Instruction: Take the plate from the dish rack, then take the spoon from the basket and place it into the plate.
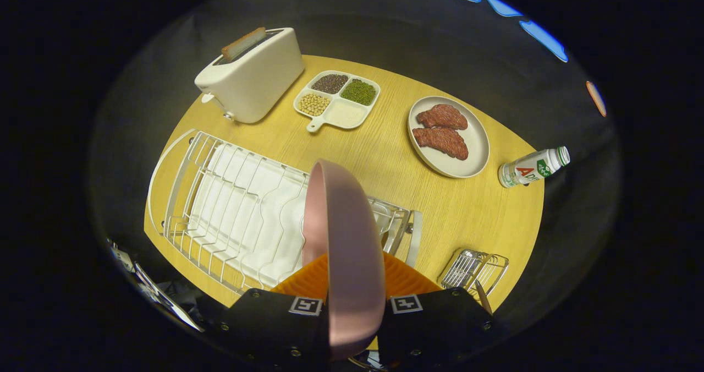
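A pink plate (344,240) stands on edge between my two fingers, and my gripper (352,281) is shut on its rim. The plate is held above the white wire dish rack (231,212), over the rack's right end. To the right of the fingers sits a small wire basket (474,271) with a thin brown handle, likely the spoon (483,297), sticking out of it. The plate hides part of the rack behind it.
On the round wooden table (396,157) stand a white toaster (250,75) with a slice of bread, a divided tray of beans (336,101), a white plate with two meat pieces (448,136), and a small bottle (532,167) lying on its side.
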Demonstrator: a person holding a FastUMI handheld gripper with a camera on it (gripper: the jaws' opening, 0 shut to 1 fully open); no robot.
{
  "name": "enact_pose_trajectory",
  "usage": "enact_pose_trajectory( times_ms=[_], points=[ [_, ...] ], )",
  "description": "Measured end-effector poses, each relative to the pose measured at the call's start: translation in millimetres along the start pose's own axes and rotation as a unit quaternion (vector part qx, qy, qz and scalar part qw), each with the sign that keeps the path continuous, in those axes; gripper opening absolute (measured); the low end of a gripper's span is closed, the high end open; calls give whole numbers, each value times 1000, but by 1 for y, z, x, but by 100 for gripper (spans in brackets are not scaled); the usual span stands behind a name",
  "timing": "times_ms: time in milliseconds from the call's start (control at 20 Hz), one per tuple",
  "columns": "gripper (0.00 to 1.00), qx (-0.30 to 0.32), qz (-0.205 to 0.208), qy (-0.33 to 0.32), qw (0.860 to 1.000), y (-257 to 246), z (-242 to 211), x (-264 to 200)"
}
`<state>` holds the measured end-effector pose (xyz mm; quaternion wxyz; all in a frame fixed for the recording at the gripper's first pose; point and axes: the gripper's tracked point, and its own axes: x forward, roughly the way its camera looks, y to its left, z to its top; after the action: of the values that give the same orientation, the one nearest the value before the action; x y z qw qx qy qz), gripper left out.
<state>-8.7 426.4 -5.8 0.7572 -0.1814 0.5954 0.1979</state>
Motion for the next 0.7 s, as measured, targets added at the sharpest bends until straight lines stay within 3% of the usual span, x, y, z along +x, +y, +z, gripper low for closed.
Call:
enact_pose_trajectory(
  times_ms=[450,700],
  points=[
    [31,-72,-44,-40,996,-12,22,-15],
    [31,-38,-11,-44,998,-24,10,-37]
  ],
)
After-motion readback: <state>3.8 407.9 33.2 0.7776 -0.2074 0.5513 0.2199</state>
